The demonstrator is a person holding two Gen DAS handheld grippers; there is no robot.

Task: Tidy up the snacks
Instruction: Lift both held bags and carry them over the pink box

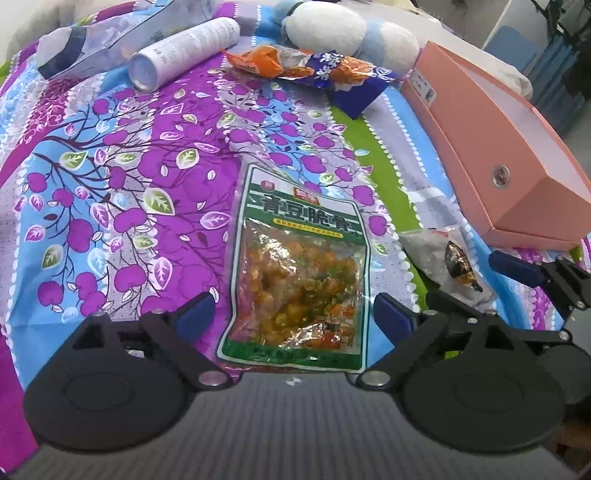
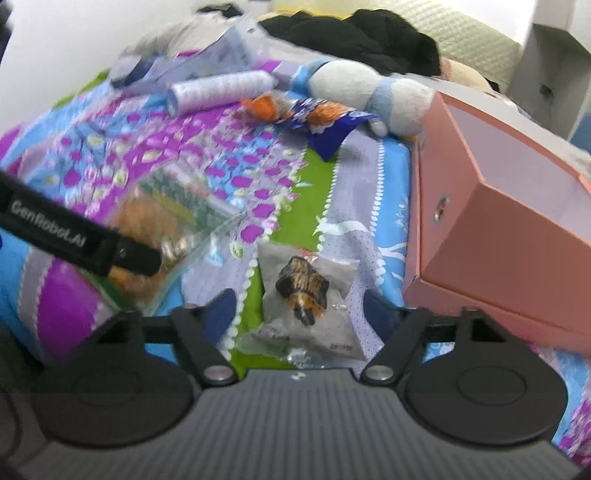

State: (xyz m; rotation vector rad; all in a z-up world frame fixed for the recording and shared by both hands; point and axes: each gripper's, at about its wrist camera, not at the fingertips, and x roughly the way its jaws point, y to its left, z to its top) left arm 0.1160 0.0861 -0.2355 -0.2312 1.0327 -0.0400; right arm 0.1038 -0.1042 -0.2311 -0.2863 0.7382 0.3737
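Nothing has gone into the pink box [image 1: 491, 155] yet, as far as its visible interior shows (only part of the inside is in view, pale and bare). It sits open at about two o'clock on the bedspread [image 1: 110, 184].

Every snack in sight lies loose on the bed. The green packet [image 1: 299, 266] lies flat between the fingers of the left tool [image 1: 295, 314], which are spread wide to either side of it, with no pad pressing on it. The small clear pouch [image 2: 306, 291] with a dark snack inside lies between the fingers of the right tool [image 2: 299, 310], which are also spread and not pinching it; the box is just beside this pouch, at its three o'clock. Farther off, at twelve o'clock in the left wrist view, an orange and purple wrapper [image 1: 314, 66] lies close to a plush toy [image 1: 332, 29], with a white tube [image 1: 184, 51] and a pale pouch [image 1: 103, 40] at about eleven o'clock.

I judge the sorting as barely begun: both tools are lined up over a packet each, a grasp is not yet made, and at least three snacks remain to be put away, presumably into the box.
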